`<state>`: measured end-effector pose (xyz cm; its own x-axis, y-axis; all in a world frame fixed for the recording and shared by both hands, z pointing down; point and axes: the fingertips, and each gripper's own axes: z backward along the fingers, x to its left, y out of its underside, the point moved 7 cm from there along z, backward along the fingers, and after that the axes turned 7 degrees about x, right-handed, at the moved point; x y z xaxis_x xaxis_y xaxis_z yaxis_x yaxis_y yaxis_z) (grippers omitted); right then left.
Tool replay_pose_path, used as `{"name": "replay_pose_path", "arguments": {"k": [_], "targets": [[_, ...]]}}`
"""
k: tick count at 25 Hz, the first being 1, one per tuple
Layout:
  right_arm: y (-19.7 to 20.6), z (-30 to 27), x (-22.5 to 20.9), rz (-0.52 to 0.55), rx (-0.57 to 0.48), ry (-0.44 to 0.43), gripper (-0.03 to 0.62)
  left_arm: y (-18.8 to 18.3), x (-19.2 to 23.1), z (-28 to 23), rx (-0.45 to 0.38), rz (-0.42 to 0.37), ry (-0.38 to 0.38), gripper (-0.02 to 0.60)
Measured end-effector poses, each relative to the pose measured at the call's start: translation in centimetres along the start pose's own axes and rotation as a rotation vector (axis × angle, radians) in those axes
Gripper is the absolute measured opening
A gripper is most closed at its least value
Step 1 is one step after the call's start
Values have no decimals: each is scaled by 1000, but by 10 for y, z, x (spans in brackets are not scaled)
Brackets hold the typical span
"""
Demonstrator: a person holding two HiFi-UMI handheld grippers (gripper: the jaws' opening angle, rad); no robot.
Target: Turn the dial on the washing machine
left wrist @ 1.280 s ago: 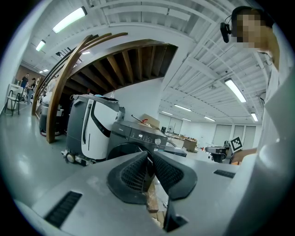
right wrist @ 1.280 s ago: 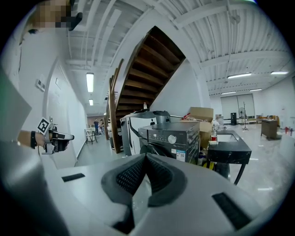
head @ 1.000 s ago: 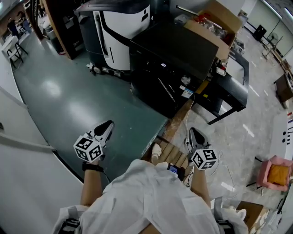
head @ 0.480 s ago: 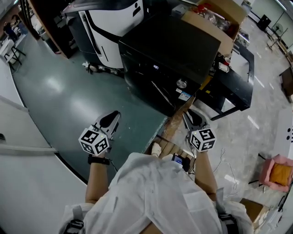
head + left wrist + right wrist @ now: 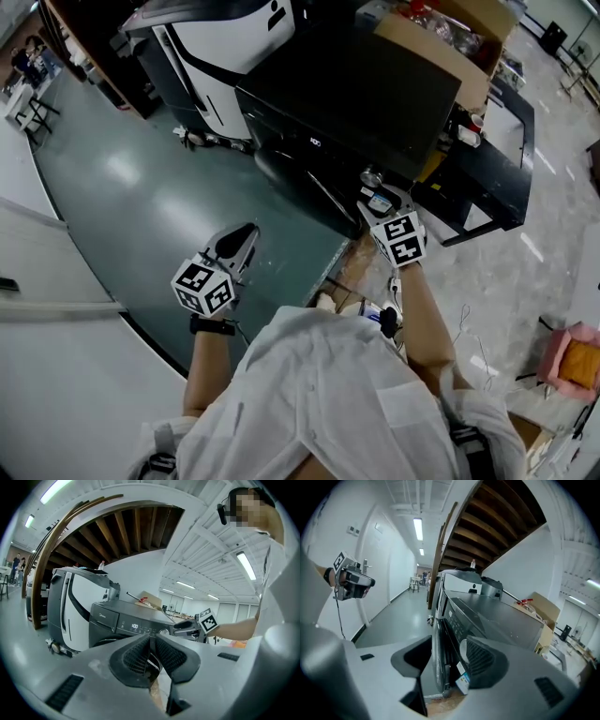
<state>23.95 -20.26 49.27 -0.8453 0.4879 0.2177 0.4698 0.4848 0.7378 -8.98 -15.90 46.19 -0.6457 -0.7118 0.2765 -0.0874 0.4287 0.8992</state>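
Note:
The black washing machine [image 5: 375, 94] stands ahead of me, with a lit display [image 5: 135, 626] on its front panel. Its silver dial [image 5: 372, 177] sits at the panel's right end, and the dial [image 5: 163, 632] also shows in the left gripper view. My right gripper [image 5: 377, 198] is open and hovers just in front of the dial. In the right gripper view the machine's front edge stands between the jaws of that gripper [image 5: 446, 648], and the dial [image 5: 464, 652] is partly hidden behind the right finger. My left gripper [image 5: 240, 240] hangs over the green floor, shut and empty.
A white-and-black machine [image 5: 234, 37] stands left of the washer. A cardboard box [image 5: 441, 47] lies at the washer's back right, and a low black table [image 5: 492, 169] stands to its right. Wooden boards [image 5: 361, 272] lie by my feet. A pink stool [image 5: 572, 361] is far right.
My right gripper has moved forward and up from near my body to just in front of the dial. The left gripper has drifted slightly forward. I have stepped closer to the washer.

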Motion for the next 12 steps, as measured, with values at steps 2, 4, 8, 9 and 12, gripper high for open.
{"name": "replay_pose_path", "arguments": {"k": [2, 4, 8, 9, 12], "targets": [[-3, -9, -11, 5, 22, 5, 238, -1, -1, -5, 4, 8, -7, 37], [-2, -19, -19, -6, 45, 4, 245, -1, 1, -7, 6, 16, -18, 37], [5, -36, -28, -7, 89, -2, 252, 0, 5, -12, 14, 31, -36, 37], [5, -38, -29, -2, 91, -3, 252, 1, 6, -13, 17, 34, -40, 37], [5, -46, -28, 22, 92, -6, 252, 4, 8, -14, 26, 44, -49, 37]]}}
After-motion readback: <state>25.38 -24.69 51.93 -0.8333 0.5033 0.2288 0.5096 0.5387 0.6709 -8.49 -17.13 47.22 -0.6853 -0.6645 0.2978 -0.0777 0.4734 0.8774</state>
